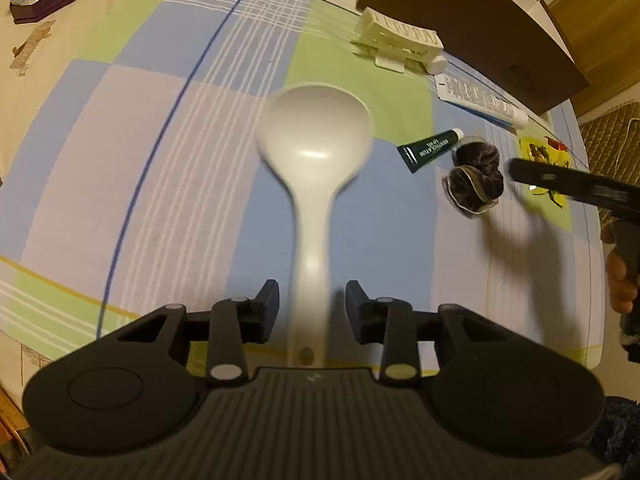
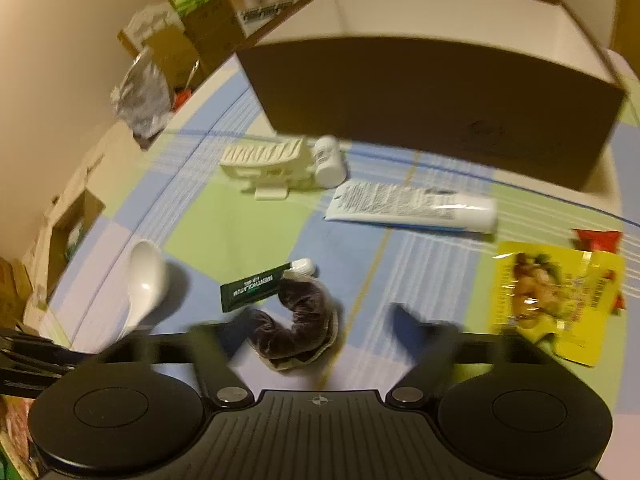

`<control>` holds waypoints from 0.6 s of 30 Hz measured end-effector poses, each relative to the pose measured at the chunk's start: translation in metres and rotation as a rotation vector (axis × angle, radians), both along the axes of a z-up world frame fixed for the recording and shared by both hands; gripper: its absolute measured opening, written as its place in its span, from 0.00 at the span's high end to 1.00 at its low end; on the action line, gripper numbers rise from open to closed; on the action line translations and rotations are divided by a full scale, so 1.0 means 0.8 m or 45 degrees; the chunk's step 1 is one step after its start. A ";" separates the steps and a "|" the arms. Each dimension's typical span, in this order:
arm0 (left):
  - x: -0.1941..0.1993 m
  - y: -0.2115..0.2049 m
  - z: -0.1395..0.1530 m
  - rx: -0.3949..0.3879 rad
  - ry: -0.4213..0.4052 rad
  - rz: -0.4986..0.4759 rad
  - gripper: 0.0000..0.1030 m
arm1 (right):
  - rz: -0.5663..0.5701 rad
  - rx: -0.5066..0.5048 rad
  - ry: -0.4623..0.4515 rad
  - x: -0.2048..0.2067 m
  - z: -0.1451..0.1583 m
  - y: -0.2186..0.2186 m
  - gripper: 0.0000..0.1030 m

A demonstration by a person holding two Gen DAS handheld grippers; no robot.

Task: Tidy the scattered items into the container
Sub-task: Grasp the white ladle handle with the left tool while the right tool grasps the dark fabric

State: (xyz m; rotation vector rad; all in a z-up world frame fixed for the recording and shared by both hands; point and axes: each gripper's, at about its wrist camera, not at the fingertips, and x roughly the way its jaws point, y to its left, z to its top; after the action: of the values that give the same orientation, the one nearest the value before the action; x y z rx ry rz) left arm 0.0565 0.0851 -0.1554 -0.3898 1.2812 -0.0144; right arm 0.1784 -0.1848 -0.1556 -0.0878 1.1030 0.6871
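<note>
Green tube (image 2: pixel 256 286) labelled MENTHOLATUM, both grippers' fingers apart, gripping nothing

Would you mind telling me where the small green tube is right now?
The small green tube lies on the checked cloth in the right wrist view, ahead-left of the right gripper, its capped end touching the dark scrunchie.
</note>
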 end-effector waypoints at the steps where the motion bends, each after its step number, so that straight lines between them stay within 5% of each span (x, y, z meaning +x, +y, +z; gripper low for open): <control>1: 0.000 0.002 0.000 -0.003 0.001 0.002 0.70 | -0.006 -0.013 0.009 0.001 -0.007 0.006 0.34; 3: 0.000 0.005 -0.001 -0.003 0.001 0.007 0.70 | -0.004 -0.038 -0.007 -0.001 -0.020 0.014 0.38; 5: 0.001 0.009 0.000 0.000 -0.006 0.008 0.70 | 0.016 -0.058 -0.004 -0.002 -0.031 0.018 0.66; 9: 0.012 0.017 0.003 0.007 -0.043 0.003 0.70 | 0.040 -0.072 -0.023 -0.004 -0.039 0.013 0.79; 18: 0.082 0.031 -0.006 0.025 -0.163 -0.062 0.70 | -0.061 -0.037 0.035 -0.007 -0.033 -0.028 0.79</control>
State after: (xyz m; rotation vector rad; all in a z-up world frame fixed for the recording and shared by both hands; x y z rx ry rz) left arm 0.1221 0.1100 -0.1599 -0.3357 1.1632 -0.0668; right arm 0.1729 -0.2073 -0.1823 -0.0766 1.1383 0.6313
